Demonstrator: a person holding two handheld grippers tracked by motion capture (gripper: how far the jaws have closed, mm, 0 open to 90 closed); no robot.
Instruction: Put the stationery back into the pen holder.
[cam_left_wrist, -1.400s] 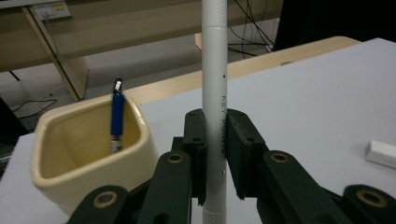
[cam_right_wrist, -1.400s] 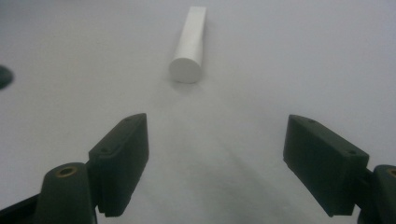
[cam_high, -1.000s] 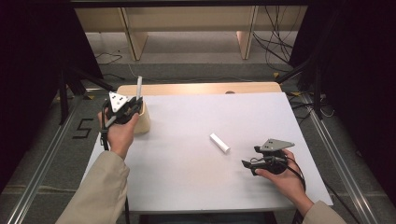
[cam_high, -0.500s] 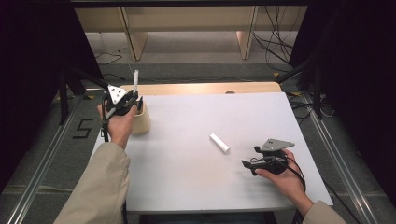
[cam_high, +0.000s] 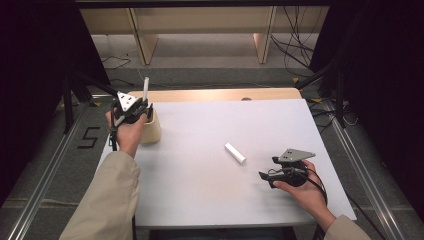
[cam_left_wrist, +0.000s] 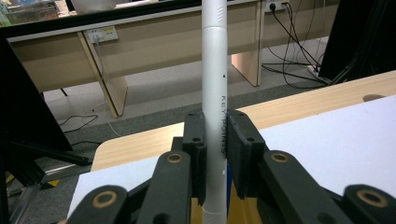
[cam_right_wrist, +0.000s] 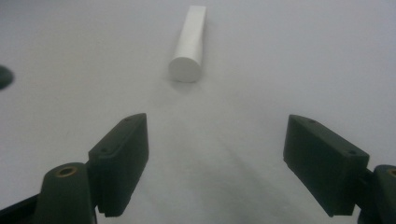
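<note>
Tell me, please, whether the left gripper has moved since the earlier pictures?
Yes. The left gripper, shut on the white pen, has shifted leftward and now sits over the left part of the beige cup.

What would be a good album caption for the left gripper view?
The left gripper clamps a white marker upright between its black jaws, above the edge of the white table.

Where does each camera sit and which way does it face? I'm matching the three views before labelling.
High view: above the person's side, facing forward and down on the table; both forearms, left gripper, right gripper.
Left gripper view: along jaws shut on the upright white pen.
Right gripper view: along open jaws toward the white cap.
Shared: pen and cap appear in the high view too.
</note>
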